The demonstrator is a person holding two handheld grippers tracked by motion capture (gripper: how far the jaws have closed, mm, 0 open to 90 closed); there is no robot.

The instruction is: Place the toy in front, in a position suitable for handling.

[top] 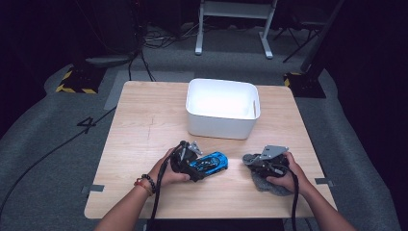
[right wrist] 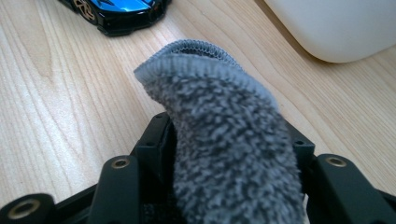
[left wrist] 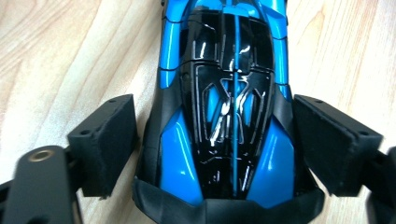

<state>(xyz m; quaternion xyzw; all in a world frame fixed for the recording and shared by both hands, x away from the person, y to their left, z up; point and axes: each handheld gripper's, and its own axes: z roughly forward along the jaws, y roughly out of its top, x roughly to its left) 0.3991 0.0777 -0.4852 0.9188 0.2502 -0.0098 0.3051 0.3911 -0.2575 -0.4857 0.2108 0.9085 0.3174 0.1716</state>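
Lying between the left tongs (left wrist: 215, 144), seemingly unpinched, a blue toy car (left wrist: 224, 102).

The white rectangular plastic bin (top: 223, 108) blocks the wooden table's (top: 144, 120) far middle; left and right of that bin I could pass freely over bare wood.

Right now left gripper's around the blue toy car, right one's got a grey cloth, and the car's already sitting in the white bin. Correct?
Not quite. The blue toy car is on the wooden table, in front of the white bin, not in it; the high view shows this. The left gripper is around the car, and the right gripper has the grey cloth.
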